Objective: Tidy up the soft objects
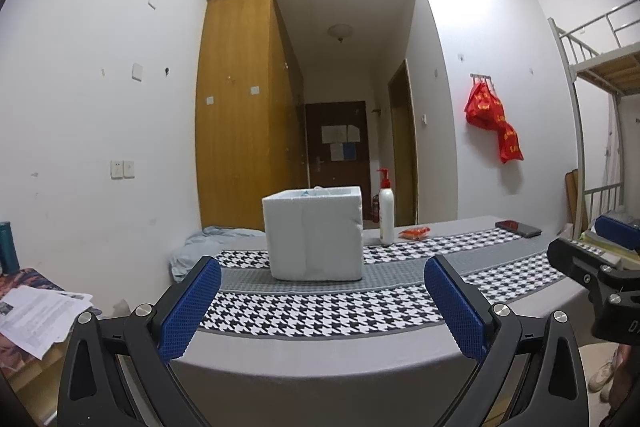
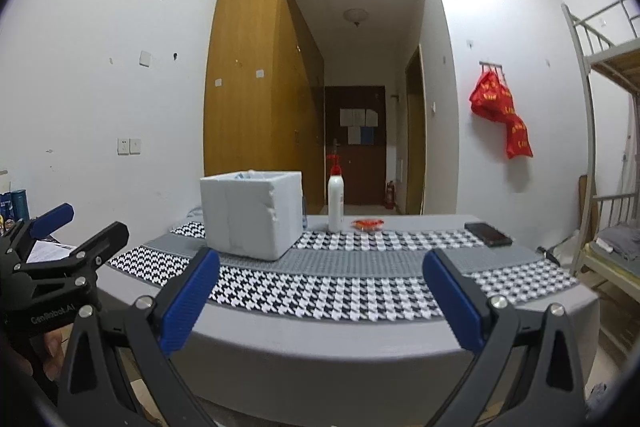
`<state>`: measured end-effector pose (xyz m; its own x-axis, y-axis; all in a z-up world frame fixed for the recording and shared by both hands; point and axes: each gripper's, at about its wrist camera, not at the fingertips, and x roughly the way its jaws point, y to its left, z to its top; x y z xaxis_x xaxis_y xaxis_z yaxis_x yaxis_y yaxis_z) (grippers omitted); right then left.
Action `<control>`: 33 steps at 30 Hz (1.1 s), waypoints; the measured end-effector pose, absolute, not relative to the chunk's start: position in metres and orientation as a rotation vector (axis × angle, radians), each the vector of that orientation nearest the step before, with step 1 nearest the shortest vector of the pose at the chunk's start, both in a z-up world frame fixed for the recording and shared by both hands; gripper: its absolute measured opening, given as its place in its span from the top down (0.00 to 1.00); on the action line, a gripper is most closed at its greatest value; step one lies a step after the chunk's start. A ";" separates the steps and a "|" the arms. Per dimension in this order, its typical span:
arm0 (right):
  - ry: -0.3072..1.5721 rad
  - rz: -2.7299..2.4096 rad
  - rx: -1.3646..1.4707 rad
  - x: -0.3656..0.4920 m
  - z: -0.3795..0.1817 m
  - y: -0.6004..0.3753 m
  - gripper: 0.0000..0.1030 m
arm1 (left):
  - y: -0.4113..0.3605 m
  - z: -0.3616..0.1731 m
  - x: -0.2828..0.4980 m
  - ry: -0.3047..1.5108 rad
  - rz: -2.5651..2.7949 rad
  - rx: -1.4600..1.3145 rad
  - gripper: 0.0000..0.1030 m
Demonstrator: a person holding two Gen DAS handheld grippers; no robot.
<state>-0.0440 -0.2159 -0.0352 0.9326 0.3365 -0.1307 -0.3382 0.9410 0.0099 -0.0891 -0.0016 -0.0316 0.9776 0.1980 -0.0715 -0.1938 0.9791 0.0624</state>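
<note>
Both grippers hover at the table's (image 2: pixel 280 343) near edge, the left gripper (image 1: pixel 322 307) and right gripper (image 2: pixel 320 301) each spread wide, holding nothing. The foam box (image 1: pixel 316 237) stands straight ahead of the left gripper, ahead-left of the right; something bluish peeks over its rim, unclear. A bottle (image 2: pixel 336 201) and orange packet (image 2: pixel 368 224) lie beyond it.

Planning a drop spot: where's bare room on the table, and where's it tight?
Free: the near strip of the table in front of both claws, and the stretch between the orange packet and the phone. Crowded: far left, where the foam box and lotion bottle stand close together.
</note>
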 end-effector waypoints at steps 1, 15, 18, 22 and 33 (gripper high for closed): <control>0.141 0.341 -0.015 -0.042 -0.038 -0.215 0.00 | -0.002 -0.033 -0.089 0.082 0.196 0.055 0.01; 0.162 0.330 -0.021 -0.040 -0.045 -0.216 0.00 | -0.002 -0.034 -0.088 0.101 0.192 0.043 0.01; 0.156 0.330 -0.023 -0.041 -0.043 -0.215 0.00 | -0.003 -0.034 -0.088 0.101 0.187 0.048 0.01; 0.152 0.325 -0.029 -0.043 -0.042 -0.216 0.00 | -0.003 -0.033 -0.090 0.093 0.190 0.050 0.01; 0.159 0.328 -0.031 -0.042 -0.043 -0.216 0.00 | -0.004 -0.033 -0.087 0.100 0.189 0.047 0.01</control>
